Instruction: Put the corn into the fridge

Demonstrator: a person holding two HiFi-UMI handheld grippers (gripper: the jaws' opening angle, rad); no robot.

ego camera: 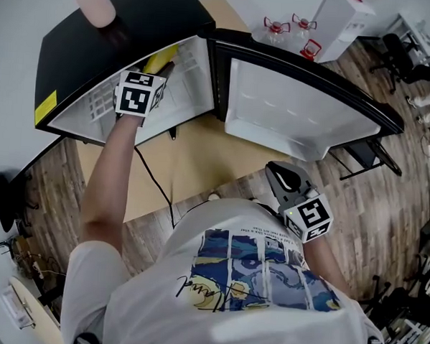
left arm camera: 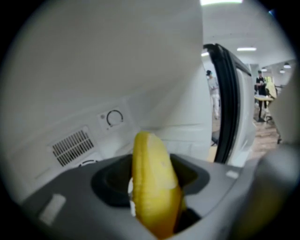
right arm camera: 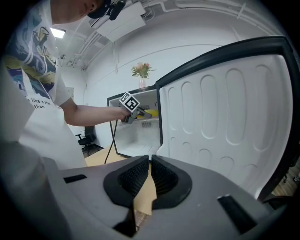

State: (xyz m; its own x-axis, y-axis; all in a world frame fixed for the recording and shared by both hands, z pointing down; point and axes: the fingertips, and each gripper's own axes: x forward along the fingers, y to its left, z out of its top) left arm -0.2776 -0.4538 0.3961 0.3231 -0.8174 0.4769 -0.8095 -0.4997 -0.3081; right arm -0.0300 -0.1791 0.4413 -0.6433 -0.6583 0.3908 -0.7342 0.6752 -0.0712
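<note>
The yellow corn (ego camera: 161, 59) is inside the open black fridge (ego camera: 121, 33), at the upper part of its white interior. My left gripper (ego camera: 163, 68) is shut on it and reaches in through the opening. In the left gripper view the corn (left arm camera: 154, 187) stands between the jaws, pointing at the fridge's back wall with its dial (left arm camera: 114, 118). My right gripper (ego camera: 278, 174) hangs shut and empty near the person's body, below the fridge door (ego camera: 297, 107). From the right gripper view, the corn (right arm camera: 149, 112) shows far off in the fridge.
The white-lined door stands swung wide to the right. A pink vase (ego camera: 94, 2) sits on the fridge top. Bottles with red caps (ego camera: 287, 28) and a white box (ego camera: 345, 20) stand behind. A black cable (ego camera: 157, 186) runs across the tan board (ego camera: 201, 160) below the fridge.
</note>
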